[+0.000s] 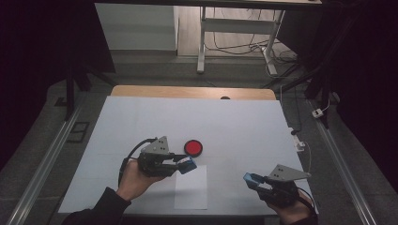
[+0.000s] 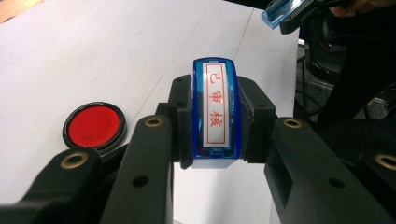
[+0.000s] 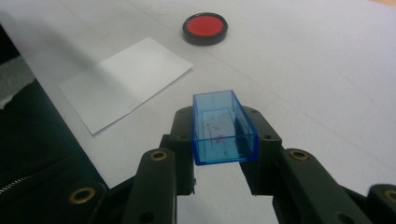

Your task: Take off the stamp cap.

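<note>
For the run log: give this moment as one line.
left gripper: shut on blue stamp | right gripper: shut on blue cap | red ink pad: open, on table | white paper: flat

The high view looks forward and down from above the person's side of the bench, taking in its whole top from well off. The left gripper view rides low and close behind the left gripper, looking along it across the bench. The right gripper view sits equally close behind the right gripper. All three share the red ink pad; the high and right gripper views share the white sheet.
</note>
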Action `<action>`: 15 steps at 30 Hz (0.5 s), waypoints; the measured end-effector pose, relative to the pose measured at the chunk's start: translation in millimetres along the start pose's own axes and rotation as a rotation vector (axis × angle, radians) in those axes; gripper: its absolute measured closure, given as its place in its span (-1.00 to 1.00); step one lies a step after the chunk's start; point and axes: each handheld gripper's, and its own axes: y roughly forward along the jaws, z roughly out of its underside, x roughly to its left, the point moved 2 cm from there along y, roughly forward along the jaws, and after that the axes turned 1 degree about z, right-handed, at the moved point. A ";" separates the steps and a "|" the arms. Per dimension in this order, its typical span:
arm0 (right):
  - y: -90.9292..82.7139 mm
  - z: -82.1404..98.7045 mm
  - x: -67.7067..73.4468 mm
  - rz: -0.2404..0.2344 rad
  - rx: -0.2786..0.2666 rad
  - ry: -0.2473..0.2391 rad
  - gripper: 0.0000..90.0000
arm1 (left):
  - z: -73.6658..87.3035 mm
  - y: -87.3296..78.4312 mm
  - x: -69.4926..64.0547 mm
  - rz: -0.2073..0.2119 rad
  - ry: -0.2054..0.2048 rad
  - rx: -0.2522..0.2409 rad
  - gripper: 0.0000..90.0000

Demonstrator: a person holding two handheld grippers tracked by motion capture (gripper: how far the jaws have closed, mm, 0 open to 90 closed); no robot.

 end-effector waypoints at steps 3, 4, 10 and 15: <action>-4.9 4.3 -3.6 0.007 0.004 0.056 0.52 | 0.5 0.2 0.2 -0.006 0.001 0.005 0.56; -6.4 5.8 -4.8 0.013 0.005 0.059 0.52 | 0.7 0.3 0.2 -0.009 0.001 0.007 0.56; -12.4 14.5 -10.9 0.025 0.012 0.096 0.52 | 0.2 0.2 -0.6 -0.018 -0.001 0.014 0.56; -15.0 17.7 -10.6 0.024 0.012 0.092 0.52 | 1.1 1.4 0.5 -0.022 -0.005 0.015 0.56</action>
